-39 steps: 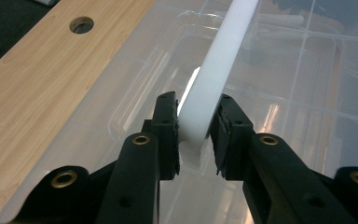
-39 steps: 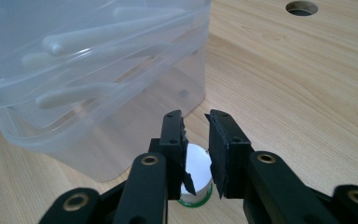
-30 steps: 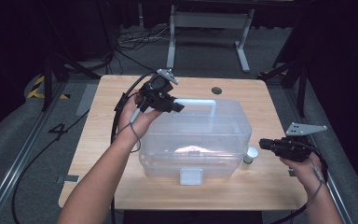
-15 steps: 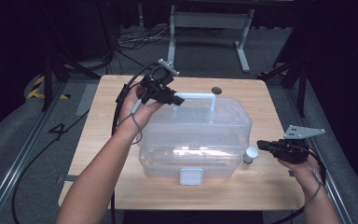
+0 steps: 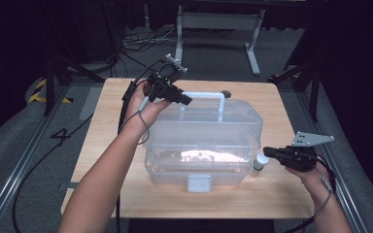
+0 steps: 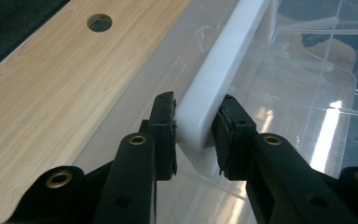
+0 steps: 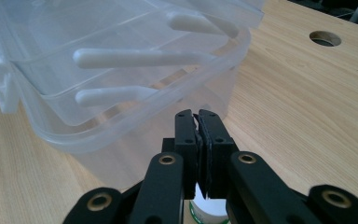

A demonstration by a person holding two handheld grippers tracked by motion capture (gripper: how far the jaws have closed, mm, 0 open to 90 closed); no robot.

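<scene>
Gripping the white handle (image 6: 219,88) near its left end, the left gripper (image 6: 196,126) has both pads pressed on the bar's two faces; the jaws stand partly apart, held by the bar's width. In the high view this gripper (image 5: 177,97) sits at the far left corner of the box (image 5: 204,141).

The right gripper (image 7: 197,140) is clenched with pad against pad and nothing held between them. In the high view it (image 5: 272,153) rests low at the box's near right corner, its tips just beside a small bottle (image 5: 260,161) with a white cap. The right gripper view shows the bottle (image 7: 208,211) directly under the jaws; contact cannot be told.

The box is one clear plastic case with its lid shut, standing at the middle of the table (image 5: 116,97). Its long axis runs left to right. The handle stands raised above the lid, its bar running left to right along the same axis. A white latch (image 5: 198,183) sits on the near face.

Count: one box, one handle, one bottle, two grippers, two round holes in the table, one (image 6: 99,22) seen from each gripper.
</scene>
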